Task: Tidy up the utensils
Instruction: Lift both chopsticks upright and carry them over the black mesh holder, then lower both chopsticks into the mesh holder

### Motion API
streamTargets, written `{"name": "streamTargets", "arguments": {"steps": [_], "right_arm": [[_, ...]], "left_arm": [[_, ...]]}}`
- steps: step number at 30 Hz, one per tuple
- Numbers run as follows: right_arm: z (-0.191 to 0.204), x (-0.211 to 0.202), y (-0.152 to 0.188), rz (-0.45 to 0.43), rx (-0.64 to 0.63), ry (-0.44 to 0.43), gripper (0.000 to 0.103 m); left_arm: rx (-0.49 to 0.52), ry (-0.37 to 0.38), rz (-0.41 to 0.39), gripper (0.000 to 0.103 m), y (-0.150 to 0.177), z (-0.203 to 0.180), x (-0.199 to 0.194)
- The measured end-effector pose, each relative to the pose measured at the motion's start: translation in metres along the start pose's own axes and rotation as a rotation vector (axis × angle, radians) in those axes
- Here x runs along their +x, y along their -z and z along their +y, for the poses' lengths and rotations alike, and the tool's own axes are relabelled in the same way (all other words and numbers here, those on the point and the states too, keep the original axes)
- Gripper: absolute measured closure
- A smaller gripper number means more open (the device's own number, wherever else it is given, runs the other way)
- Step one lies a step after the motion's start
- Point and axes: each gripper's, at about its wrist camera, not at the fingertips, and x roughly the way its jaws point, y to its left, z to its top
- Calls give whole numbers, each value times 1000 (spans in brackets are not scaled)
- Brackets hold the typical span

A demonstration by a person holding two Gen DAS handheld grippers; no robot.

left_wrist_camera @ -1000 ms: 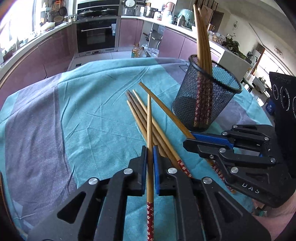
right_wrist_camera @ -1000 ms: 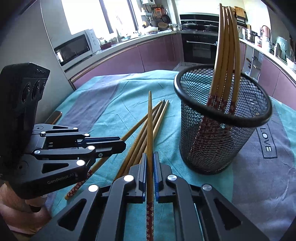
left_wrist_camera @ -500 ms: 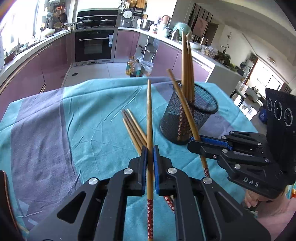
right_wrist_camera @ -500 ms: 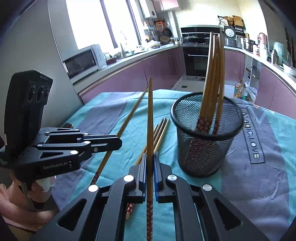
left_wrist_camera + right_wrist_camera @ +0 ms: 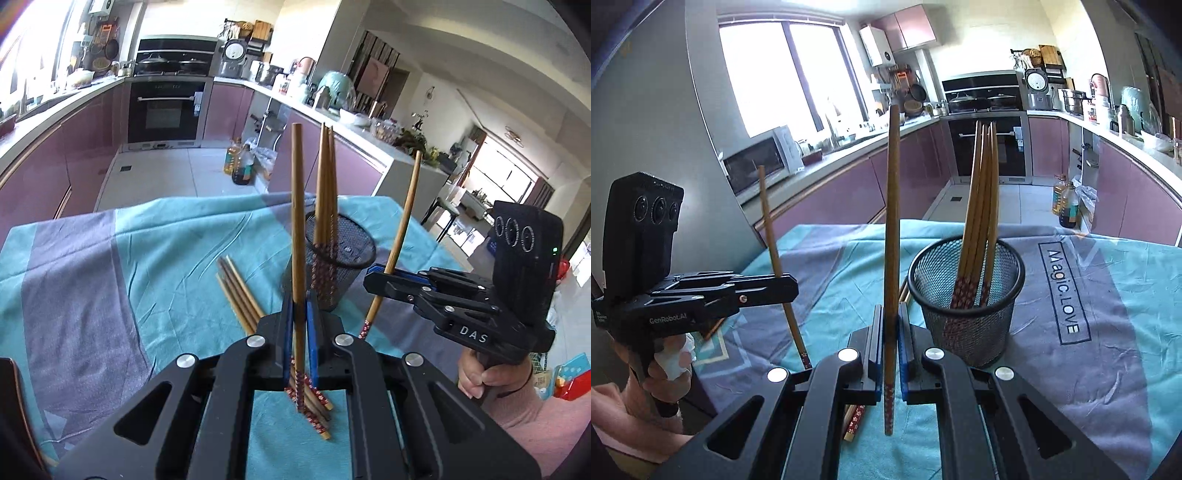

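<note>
While each tool (image 5: 299, 310) (image 5: 891, 325) pinches a chopstick (image 5: 297, 221) (image 5: 892, 206) upright, the holder (image 5: 966, 295) stands beside.

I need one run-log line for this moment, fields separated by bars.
left gripper: shut on chopstick | right gripper: shut on chopstick | cup: holds chopsticks | cloth: loose chopsticks

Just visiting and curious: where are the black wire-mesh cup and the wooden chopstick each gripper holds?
black wire-mesh cup (image 5: 971, 332): right wrist view, front wall.
left gripper's wooden chopstick (image 5: 297, 221): left wrist view, mid shaft.
right gripper's wooden chopstick (image 5: 892, 221): right wrist view, mid shaft.
</note>
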Motion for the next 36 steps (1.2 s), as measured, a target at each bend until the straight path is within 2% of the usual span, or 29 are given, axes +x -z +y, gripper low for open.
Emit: {"name": "streamTargets", "arguments": {"steps": [16, 36], "right_arm": [[-8, -24, -17, -76, -1, 7, 97], [-7, -39, -56, -158, -59, 52, 97]], "left_arm": [[15, 68, -80, 96, -31, -16, -13], [68, 82, -156, 96, -77, -36, -6]]}}
